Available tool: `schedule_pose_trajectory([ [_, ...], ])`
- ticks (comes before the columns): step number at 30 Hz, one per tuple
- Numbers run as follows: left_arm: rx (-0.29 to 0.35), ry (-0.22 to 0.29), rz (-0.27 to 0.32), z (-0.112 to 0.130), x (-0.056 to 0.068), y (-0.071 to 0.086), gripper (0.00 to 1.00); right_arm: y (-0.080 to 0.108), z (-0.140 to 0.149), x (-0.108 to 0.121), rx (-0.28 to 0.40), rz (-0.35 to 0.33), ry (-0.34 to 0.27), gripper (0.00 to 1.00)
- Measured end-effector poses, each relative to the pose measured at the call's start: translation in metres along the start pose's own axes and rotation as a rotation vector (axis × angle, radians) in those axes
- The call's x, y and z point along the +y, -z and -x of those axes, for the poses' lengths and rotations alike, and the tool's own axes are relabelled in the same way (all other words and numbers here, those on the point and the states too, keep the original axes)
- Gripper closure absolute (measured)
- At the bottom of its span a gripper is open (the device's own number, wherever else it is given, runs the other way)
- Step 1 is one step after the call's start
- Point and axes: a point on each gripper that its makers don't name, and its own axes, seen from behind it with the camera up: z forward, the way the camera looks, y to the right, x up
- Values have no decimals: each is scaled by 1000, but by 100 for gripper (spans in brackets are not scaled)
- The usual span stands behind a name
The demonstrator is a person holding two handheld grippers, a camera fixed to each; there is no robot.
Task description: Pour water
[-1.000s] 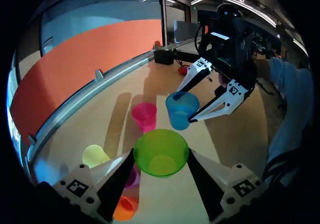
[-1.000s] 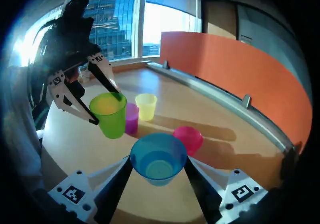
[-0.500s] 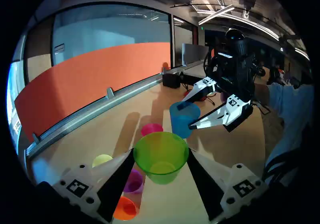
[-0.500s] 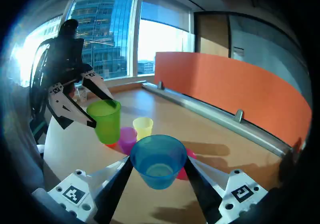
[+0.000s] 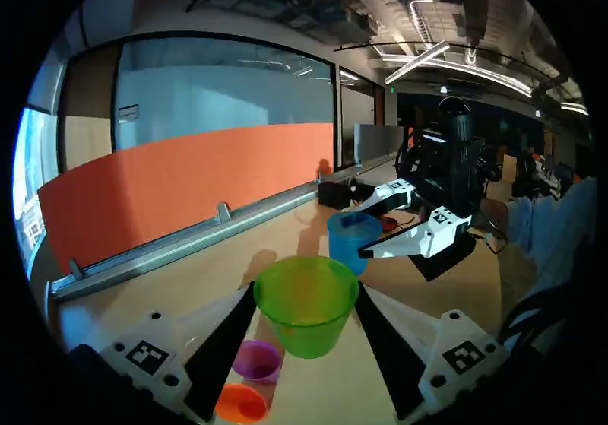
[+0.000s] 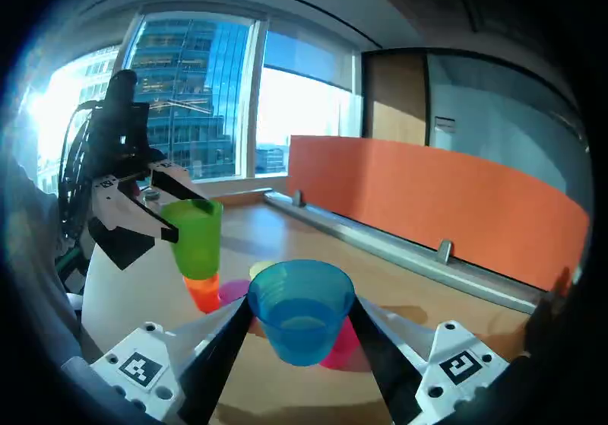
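wood table point(image 5: 220, 273), purple cup point(image 5: 257, 360), orange cup point(image 5: 241, 404) — left gripper point(image 5: 304, 292) jaws clamp green cup point(image 5: 305, 318), right gripper point(image 6: 301, 307) jaws clamp blue cup point(image 6: 300, 326)

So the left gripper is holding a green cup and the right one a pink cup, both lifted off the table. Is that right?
Not quite: the right gripper holds a blue cup, not a pink one, as the right gripper view shows. The left gripper does hold the green cup, and both are lifted off the table.
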Motion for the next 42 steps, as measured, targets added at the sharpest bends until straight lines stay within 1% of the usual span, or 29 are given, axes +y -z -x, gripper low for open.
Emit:
schedule_pose_trajectory([
  [5,66,-3,-10,-16,-2,11,10,2,-16,-2,42,4,6,9],
  [8,94,-5,-7,-22,-1,16,10,2,-24,-4,61,2,9,9],
  [17,132,-10,-16,-29,-4,24,10,2,-35,-13,77,-8,28,9],
  [20,146,-4,-11,-32,-3,27,10,2,-37,-15,78,-11,30,9],
  [35,198,37,20,-28,4,31,10,3,-49,-23,88,-25,49,9],
  [42,201,7,11,-19,3,30,10,-1,-54,-28,96,-44,52,9],
])
